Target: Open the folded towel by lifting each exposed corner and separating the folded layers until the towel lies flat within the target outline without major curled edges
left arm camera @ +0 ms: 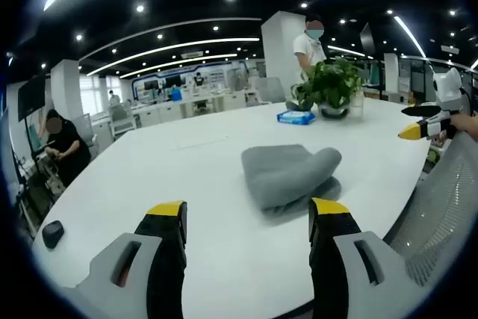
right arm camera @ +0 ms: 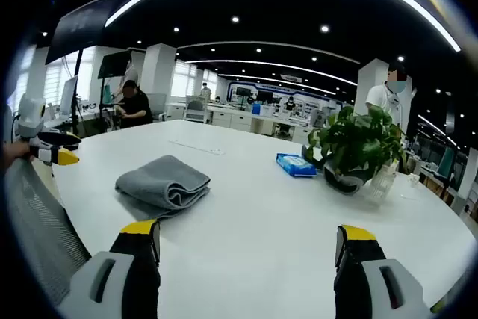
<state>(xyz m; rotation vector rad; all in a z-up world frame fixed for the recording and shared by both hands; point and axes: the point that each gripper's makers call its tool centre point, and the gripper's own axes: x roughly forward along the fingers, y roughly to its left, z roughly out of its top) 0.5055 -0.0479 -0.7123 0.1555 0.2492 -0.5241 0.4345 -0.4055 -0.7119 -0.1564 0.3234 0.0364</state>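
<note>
A grey towel [left arm camera: 287,173] lies folded on the white table [left arm camera: 194,162], its rounded fold toward the right in the left gripper view. My left gripper [left arm camera: 250,211] is open just short of it, above the table, holding nothing. In the right gripper view the same towel [right arm camera: 164,183] rests left of centre with its layered edges facing the camera. My right gripper [right arm camera: 250,233] is open and empty, well back from the towel. The right gripper [left arm camera: 422,126] also shows at the right edge of the left gripper view, and the left gripper [right arm camera: 48,147] at the left edge of the right gripper view.
A potted plant [right arm camera: 358,151] and a blue packet [right arm camera: 296,164] stand on the table beyond the towel. A mesh chair back [left arm camera: 441,214] sits at the table's edge. A dark mouse [left arm camera: 52,233] lies near the left edge. People stand and sit in the office behind.
</note>
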